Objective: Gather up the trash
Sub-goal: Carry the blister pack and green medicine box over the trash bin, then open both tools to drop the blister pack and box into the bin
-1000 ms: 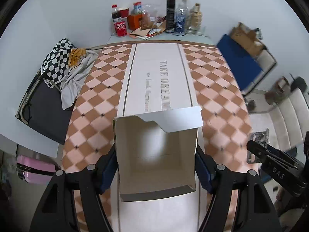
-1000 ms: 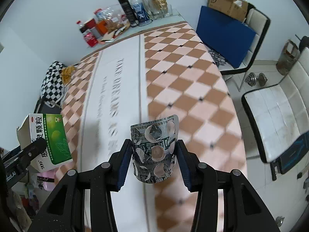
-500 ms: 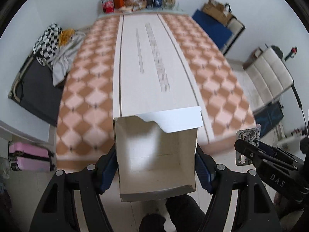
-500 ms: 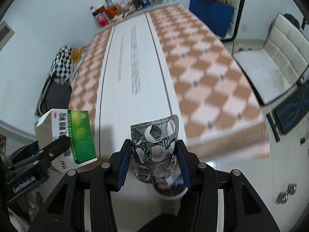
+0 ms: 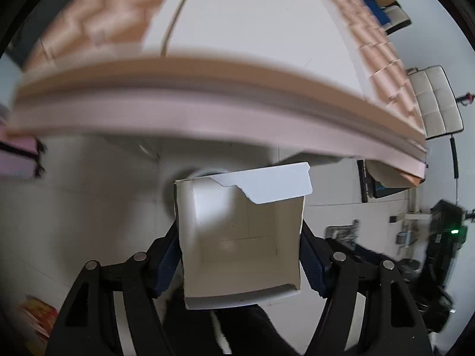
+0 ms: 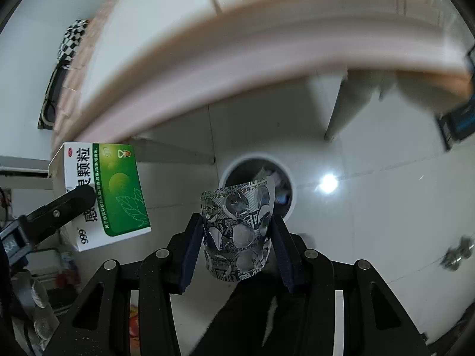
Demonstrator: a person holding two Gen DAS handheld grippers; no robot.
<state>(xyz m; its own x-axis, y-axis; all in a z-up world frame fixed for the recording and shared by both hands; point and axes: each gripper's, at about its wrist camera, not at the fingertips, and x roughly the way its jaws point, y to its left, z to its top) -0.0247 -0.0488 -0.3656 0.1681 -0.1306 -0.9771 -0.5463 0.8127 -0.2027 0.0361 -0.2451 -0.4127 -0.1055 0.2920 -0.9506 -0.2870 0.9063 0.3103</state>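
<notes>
- Box (image 6: 104,195): green and white outside with a pale leaf outline, plain white inside (image 5: 237,237).
- Pill sheet (image 6: 237,225): silver foil with dark print.
- Bin (image 6: 289,184): white rim, dark inside.
- Tablecloth (image 5: 98,14): orange-and-pink diamonds, white centre strip.
- Floor (image 6: 371,207): glossy white tiles.

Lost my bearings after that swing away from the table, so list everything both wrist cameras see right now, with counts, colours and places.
Medicine box: 1, white and green, open and empty, clamped in the left gripper.
Blister pack: 1, silver foil, used, bent between the right gripper's pads.
Trash bin: 1, round, white rim, on the floor below the table edge, rubbish inside.
Table: 1, orange-check cloth with a white centre strip, blurred, above.
Chair: 1, white padded, far right.
Checkered cloth: 1, black and white, left of the table.
Floor: white tile.
Left gripper: 1, black, blue pads.
Right gripper: 1, black, blue pads.
</notes>
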